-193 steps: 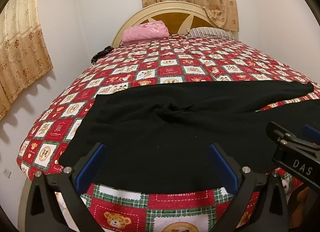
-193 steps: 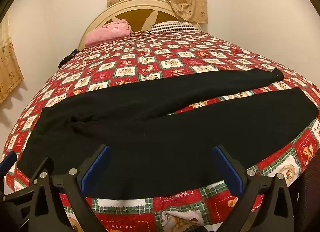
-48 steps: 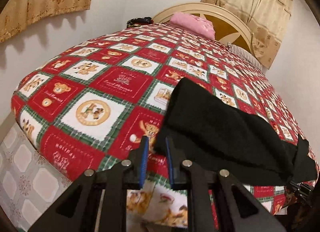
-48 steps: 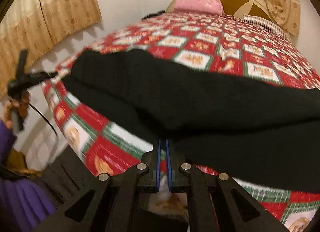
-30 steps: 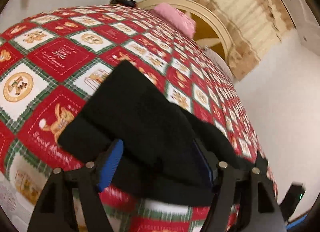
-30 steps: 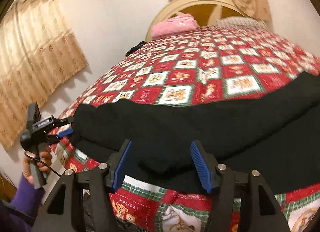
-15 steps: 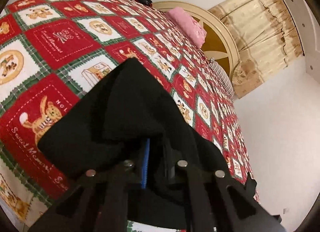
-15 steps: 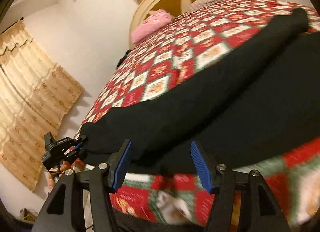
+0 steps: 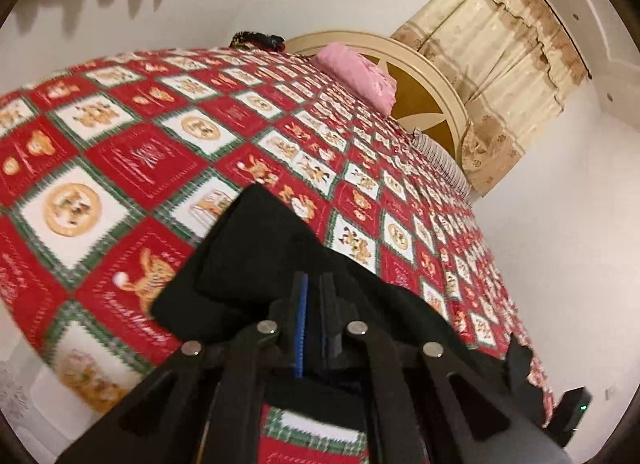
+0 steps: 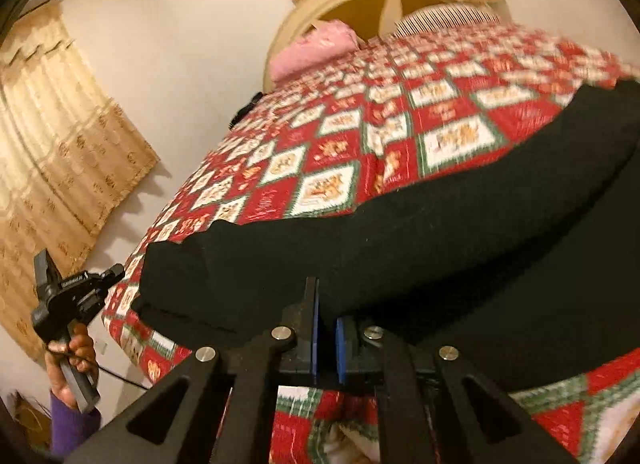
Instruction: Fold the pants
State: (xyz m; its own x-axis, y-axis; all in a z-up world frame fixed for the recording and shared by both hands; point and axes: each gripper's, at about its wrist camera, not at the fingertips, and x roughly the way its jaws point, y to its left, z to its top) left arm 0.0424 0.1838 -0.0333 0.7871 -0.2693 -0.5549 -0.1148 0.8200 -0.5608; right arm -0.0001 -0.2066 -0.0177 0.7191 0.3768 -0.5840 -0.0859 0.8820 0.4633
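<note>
Now both grippers, left gripper and right gripper, clamped on black pants

A bed with a rounded cream headboard carries everything, covered by a red, white and green patchwork quilt printed with teddy bears. Black pants lie on the quilt along the edge farthest from the headboard. A folded pink blanket sits right against the headboard, and a striped pillow lies beside it. A small dark object rests at the quilt's edge near the blanket; what it is cannot be told.
</note>
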